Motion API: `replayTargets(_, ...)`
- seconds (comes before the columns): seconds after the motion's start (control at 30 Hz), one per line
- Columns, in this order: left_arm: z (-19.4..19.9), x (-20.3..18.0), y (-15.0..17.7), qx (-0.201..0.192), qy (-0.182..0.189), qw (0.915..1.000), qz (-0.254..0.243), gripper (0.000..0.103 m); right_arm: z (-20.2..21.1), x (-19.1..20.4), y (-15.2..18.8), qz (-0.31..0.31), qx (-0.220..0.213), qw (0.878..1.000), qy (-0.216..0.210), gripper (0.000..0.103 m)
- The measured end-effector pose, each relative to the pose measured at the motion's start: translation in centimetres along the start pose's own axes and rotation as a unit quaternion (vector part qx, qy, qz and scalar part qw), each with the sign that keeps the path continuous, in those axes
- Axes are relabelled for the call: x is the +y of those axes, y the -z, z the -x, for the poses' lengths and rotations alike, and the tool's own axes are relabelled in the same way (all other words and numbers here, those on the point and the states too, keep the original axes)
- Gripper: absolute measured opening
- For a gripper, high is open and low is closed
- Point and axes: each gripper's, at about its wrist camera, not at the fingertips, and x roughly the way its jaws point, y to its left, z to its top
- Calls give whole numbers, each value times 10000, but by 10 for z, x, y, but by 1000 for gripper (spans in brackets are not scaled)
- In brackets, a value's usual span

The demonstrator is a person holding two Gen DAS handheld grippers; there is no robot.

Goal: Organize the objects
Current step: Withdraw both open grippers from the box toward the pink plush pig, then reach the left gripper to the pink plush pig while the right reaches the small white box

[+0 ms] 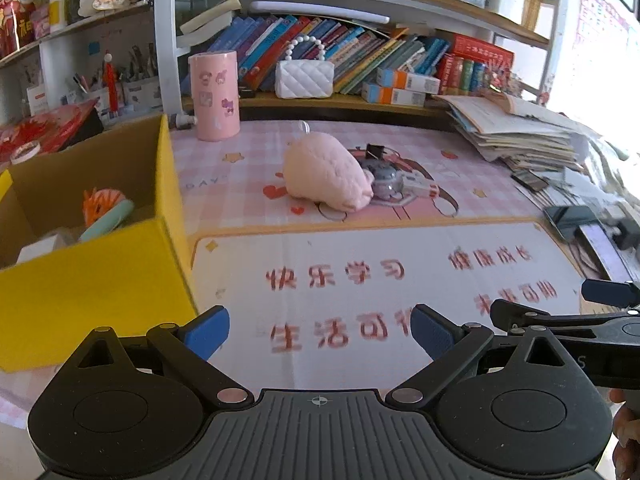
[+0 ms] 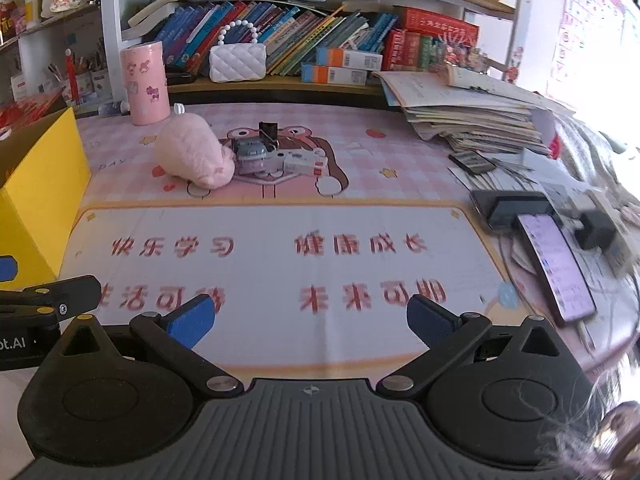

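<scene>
Two handheld grippers are hovering low over a desk covered by a pink checked mat [image 2: 400, 148] with a white panel of red Chinese characters. The left gripper [image 1: 320, 332] is spread wide with nothing between its blue pads [image 1: 208, 330]. The right gripper [image 2: 310, 320] is likewise released and empty, its blue pads [image 2: 192, 318] standing well apart above the white panel.

A yellow cardboard box [image 1: 100, 280] is sitting open at the left edge of the desk, just beside the left gripper. Inside it an orange item [image 1: 100, 204] and a pale green item [image 1: 108, 220] are lying together; what they are cannot be told.

Near the middle of the mat, well beyond both grippers, a pink plush toy [image 2: 192, 154] is lying on its side. Touching its right side is a small grey round gadget [image 2: 250, 156], with a black binder clip [image 2: 268, 130] just behind it and a small white box [image 2: 304, 162] to the right.

A tall pink cup with stickers [image 2: 144, 82] is standing upright at the back, beside a white quilted purse [image 2: 238, 62] on the bookshelf. A stack of papers [image 2: 472, 120] is resting at the right, and a phone [image 2: 556, 268] with a lit screen is lying near the right edge.
</scene>
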Motion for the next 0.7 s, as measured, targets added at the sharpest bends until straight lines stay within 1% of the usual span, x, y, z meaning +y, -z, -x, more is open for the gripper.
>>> replayTargets(0.4,-49,-20,-49,-55,-421,9987,288,99,-64,-31,-56,111,3,9990,-443,103)
replayTargets(0.53,-68,-23,-68,-131,-631,9975,298,99,-87,-39,-76,196,-94,9978,-625,102)
replayTargets(0.7,-90,-25,-85,-130,-863,9957,323,99,-116,-43,-100,280,-239,9953,-892,99)
